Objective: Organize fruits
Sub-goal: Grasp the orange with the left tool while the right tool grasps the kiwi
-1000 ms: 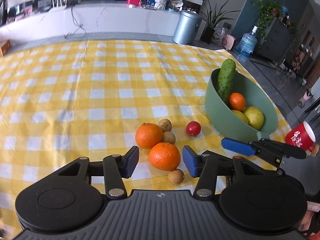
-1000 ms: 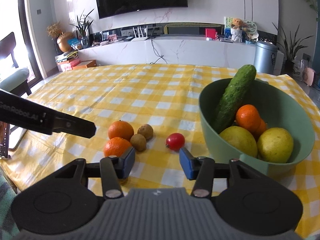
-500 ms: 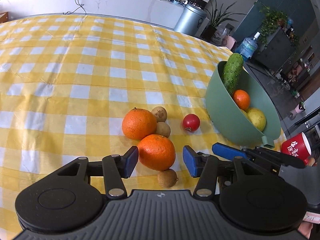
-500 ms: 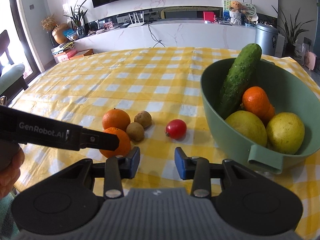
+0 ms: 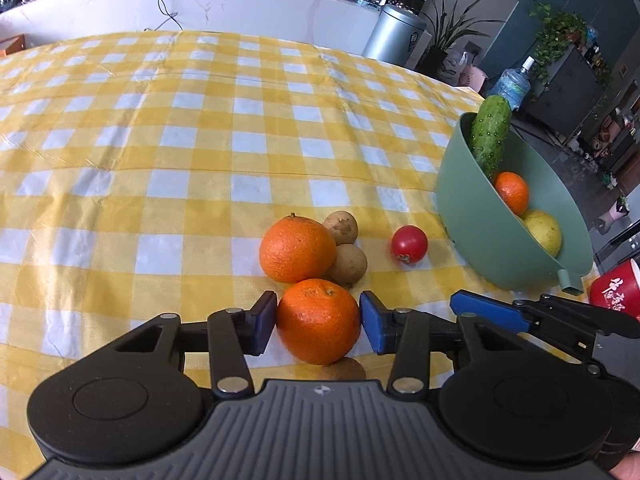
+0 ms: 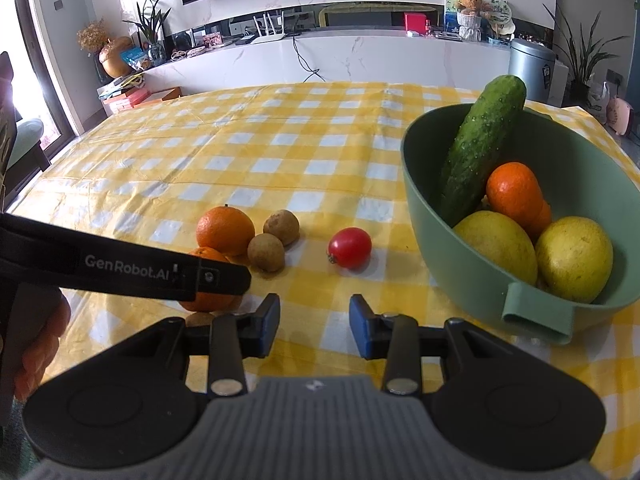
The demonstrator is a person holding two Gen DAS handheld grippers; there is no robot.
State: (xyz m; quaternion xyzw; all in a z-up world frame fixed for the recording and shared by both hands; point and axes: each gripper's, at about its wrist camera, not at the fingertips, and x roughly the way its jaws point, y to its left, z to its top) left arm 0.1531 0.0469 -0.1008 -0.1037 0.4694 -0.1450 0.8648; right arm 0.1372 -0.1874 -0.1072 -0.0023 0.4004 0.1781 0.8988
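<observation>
My left gripper is low over the yellow checked cloth, its jaws closing on the near orange, with both blue pads touching its sides. Just behind lie a second orange, two small brown fruits and a cherry tomato. Another small brown fruit peeks out under the held orange. My right gripper hangs open above bare cloth, in front of the tomato. The green bowl at the right holds a cucumber, an orange and two yellow fruits.
A red cup stands off the table's right edge, past the bowl. The cloth stretches far to the back and left. A hand holds the left gripper's handle at the left of the right wrist view.
The left gripper sank over the near orange and its jaws narrowed until the pads met the fruit. The right gripper's jaws narrowed a little; it stayed about where it was.
</observation>
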